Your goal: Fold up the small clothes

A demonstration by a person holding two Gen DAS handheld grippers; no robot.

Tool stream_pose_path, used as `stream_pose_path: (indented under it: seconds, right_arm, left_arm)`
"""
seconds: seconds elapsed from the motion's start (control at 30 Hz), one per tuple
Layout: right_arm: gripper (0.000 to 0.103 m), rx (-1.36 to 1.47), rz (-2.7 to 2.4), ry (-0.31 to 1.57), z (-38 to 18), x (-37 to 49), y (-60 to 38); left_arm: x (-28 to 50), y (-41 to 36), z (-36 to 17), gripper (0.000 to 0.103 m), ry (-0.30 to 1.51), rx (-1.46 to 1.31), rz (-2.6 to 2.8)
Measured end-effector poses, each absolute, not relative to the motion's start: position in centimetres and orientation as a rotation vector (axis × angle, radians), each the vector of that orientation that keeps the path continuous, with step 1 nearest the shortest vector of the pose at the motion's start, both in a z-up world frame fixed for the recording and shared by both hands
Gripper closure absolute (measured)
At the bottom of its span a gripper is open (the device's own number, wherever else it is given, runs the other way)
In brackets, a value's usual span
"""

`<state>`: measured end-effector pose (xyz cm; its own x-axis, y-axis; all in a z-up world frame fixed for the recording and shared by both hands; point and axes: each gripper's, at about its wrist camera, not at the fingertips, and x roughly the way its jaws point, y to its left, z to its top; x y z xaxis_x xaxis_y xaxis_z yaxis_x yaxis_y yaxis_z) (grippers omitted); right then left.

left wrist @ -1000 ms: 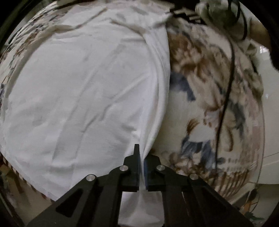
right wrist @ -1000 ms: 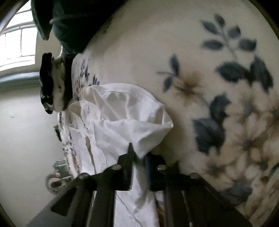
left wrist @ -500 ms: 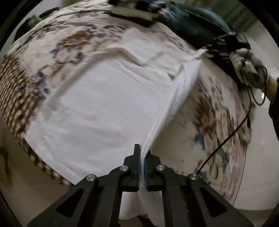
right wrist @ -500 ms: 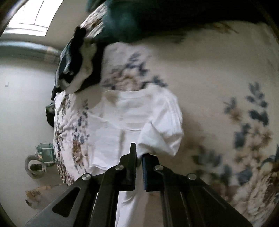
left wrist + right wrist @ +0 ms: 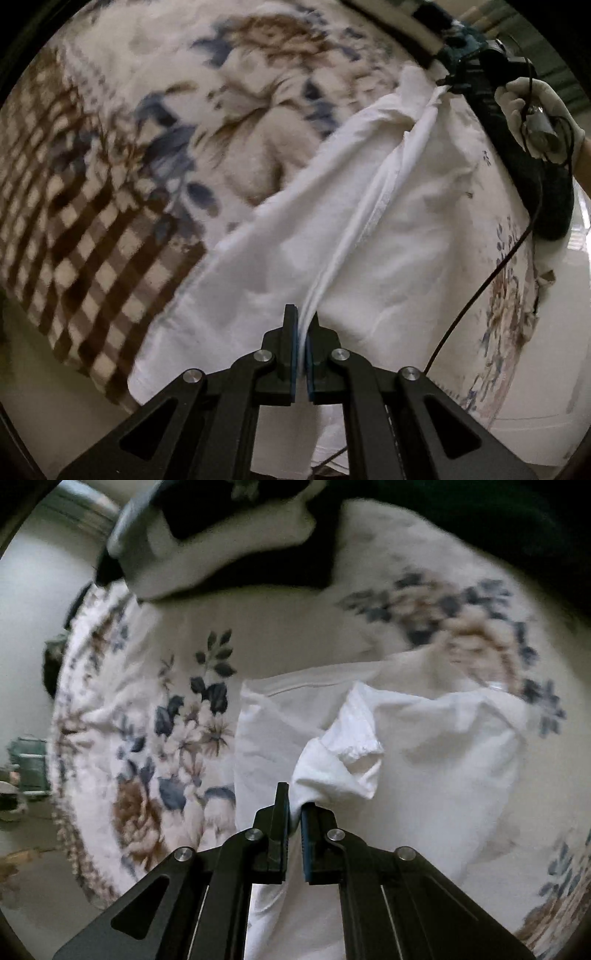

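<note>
Both tongs — left tongs (image 5: 302, 334), right tongs (image 5: 294, 818) — pinch white garment (image 5: 424, 236).

The white shirt (image 5: 406, 236) lies partly folded on the floral blanket (image 5: 258, 92), one edge lifted taut.

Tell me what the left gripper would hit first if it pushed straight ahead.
Probably the white shirt it already pinches: the left gripper points along the raised fold running toward the right gripper. Beneath lies the floral blanket. Depth is unclear.
</note>
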<state>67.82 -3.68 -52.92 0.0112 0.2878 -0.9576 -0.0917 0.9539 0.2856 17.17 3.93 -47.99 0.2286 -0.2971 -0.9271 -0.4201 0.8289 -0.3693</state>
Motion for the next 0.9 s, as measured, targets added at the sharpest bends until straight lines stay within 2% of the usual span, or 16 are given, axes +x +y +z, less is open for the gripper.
stream_pose_path:
  seconds: [0.13,0.37,0.43,0.47,0.53,0.6,0.63,0.77,0.8,0.9]
  right_arm:
    - [0.098,0.110,0.233,1.551,-55.4,68.1,-0.6]
    - [0.098,0.093,0.182,1.554,-56.3,67.8,0.7]
    - [0.094,0.079,0.180,1.576,-56.5,67.9,1.3]
    - [0.090,0.075,0.187,1.584,-56.2,67.8,1.5]
    - [0.059,0.128,0.217,1.585,-55.1,66.9,1.0]
    - [0.044,0.216,0.249,1.572,-52.7,64.2,-0.6]
    - [0.044,0.231,0.259,1.567,-51.9,63.0,-1.3]
    - [0.044,0.233,0.267,1.597,-49.3,53.2,-5.3]
    - [0.044,0.223,0.256,1.625,-49.3,50.2,-6.3]
    - [0.044,0.245,0.226,1.709,-50.7,41.4,-9.5]
  left_arm:
    - [17.1,5.9,-49.3,0.101,1.390,-0.667,0.052]
    - [16.9,8.0,-50.3,0.098,1.439,-0.691,-0.009]
    - [16.0,9.2,-51.1,0.096,1.472,-0.748,-0.044]
    - [15.5,9.8,-51.3,0.092,1.483,-0.779,-0.049]
    - [14.0,11.3,-50.9,0.071,1.483,-0.842,-0.054]
    - [13.3,12.1,-50.4,0.061,1.487,-0.857,-0.049]
    - [12.9,12.6,-49.7,0.057,1.484,-0.856,-0.048]
    - [12.8,12.7,-47.6,0.055,1.471,-0.838,-0.073]
    - [13.0,12.1,-47.0,0.051,1.473,-0.814,-0.087]
    - [13.8,10.3,-46.8,0.049,1.488,-0.767,-0.122]
